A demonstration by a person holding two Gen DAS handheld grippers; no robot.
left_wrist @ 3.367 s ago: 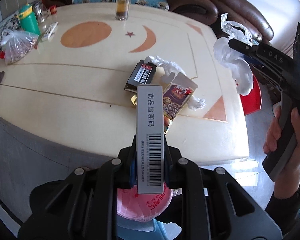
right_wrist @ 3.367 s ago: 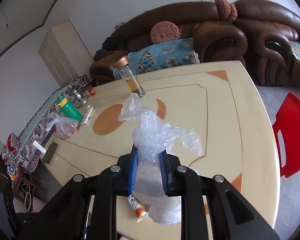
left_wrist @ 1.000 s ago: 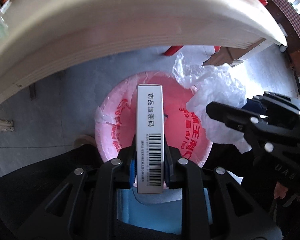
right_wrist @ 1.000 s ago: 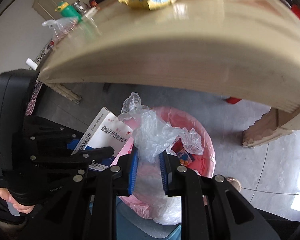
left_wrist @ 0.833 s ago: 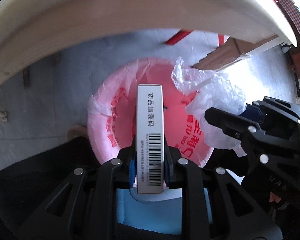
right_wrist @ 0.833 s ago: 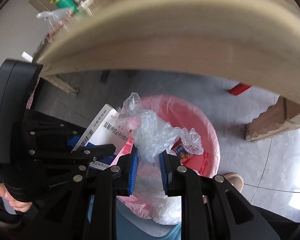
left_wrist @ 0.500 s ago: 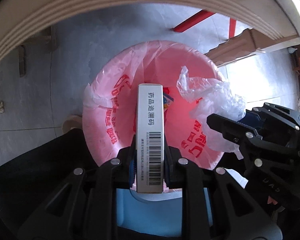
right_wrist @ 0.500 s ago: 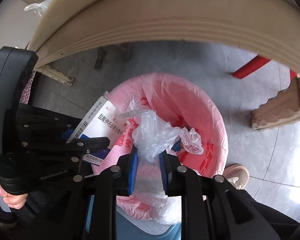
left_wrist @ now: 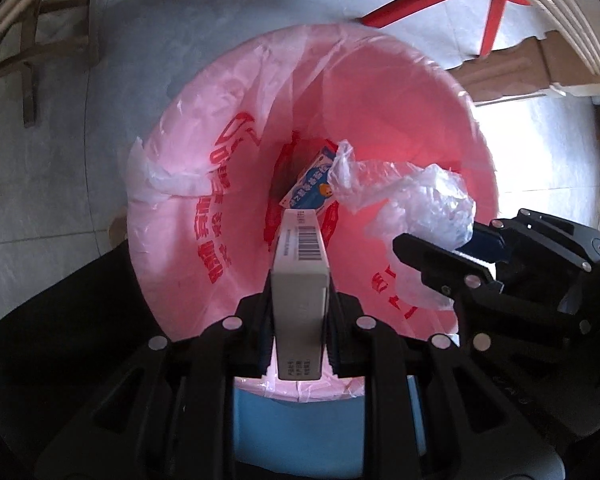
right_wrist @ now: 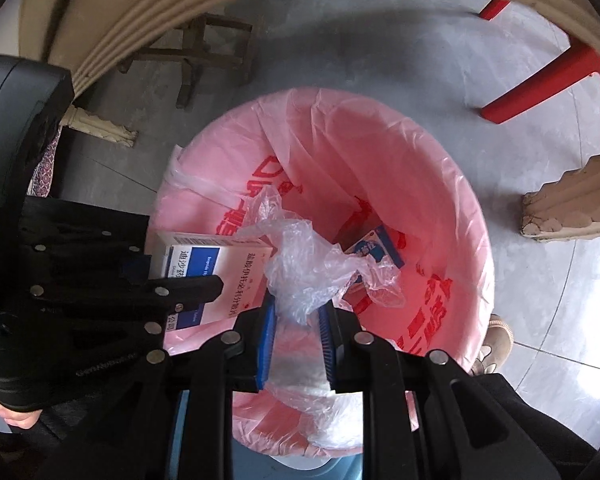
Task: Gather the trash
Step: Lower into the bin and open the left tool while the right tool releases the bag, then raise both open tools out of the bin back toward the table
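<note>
My left gripper is shut on a white medicine box with a barcode, tipped steeply down over the mouth of a bin lined with a pink bag. To its right my right gripper holds a crumpled clear plastic bag above the same bin. In the right wrist view that gripper is shut on the plastic bag, with the medicine box and the left gripper at its left. A small blue and white packet lies at the bottom of the bin.
The cream table's curved edge arches overhead, with a carved table leg to the right. Red chair legs stand on the grey tile floor behind the bin. A shoe shows beside the bin.
Both grippers have sunk from table-edge height down over the bin and tipped more steeply downward. The bin's mouth fills more of both views; both loads stay gripped.
</note>
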